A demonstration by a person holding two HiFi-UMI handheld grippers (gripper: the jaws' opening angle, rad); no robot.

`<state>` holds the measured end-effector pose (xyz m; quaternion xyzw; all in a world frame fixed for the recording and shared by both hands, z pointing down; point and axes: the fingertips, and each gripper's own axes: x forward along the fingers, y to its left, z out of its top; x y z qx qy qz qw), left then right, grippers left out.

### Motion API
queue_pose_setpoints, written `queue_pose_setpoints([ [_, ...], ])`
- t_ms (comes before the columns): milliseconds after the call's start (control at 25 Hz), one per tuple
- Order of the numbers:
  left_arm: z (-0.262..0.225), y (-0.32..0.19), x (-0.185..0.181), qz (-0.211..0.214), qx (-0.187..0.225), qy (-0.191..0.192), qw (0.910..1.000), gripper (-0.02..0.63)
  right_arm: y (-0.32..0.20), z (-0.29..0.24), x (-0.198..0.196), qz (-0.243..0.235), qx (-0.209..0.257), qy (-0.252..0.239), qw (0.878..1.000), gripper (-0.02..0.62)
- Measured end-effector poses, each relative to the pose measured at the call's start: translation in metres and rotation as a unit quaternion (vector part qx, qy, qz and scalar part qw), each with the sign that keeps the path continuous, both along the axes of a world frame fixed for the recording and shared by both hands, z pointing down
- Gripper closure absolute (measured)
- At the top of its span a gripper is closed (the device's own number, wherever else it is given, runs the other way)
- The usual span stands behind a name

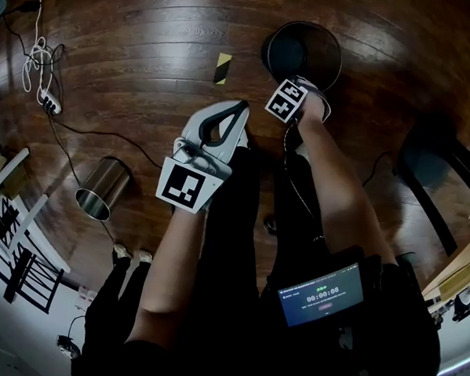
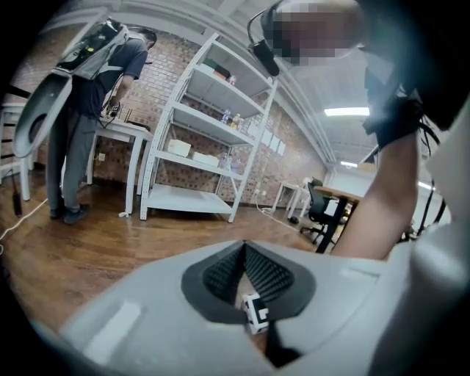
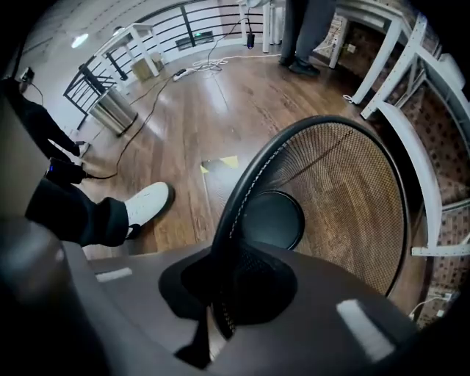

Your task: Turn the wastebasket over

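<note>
Right gripper [image 3: 222, 292] is clamped onto the near rim of the black mesh wastebasket [image 1: 305, 52], which sits upright, mouth up, on the wood floor [image 1: 149, 54] at the far right. Left gripper [image 2: 244, 273] is pinched closed on nothing, nearer and to the left.

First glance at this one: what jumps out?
A black mesh wastebasket stands mouth-up on the wooden floor, top right in the head view, and the right gripper has its tongs clamped on the near rim. The left gripper hangs empty at centre, tongs shut; a steel bin sits far left.
</note>
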<state>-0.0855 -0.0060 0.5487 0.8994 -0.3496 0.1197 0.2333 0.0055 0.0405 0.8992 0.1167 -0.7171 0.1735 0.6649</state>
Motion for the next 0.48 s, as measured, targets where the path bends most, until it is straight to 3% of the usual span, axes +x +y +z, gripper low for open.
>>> queue_pose_setpoints([
  [200,-0.004,-0.004,-0.009,-0.003,0.004,-0.003,1.0000,0.605,0.005,-0.007,-0.010,-0.001,-0.010,-0.011,1.000,0.497],
  [480,-0.025,-0.009,-0.003,0.004,0.015,-0.005,0.9999,0.606,0.018,-0.037,-0.005,0.005,-0.022,-0.040,0.999,0.506],
])
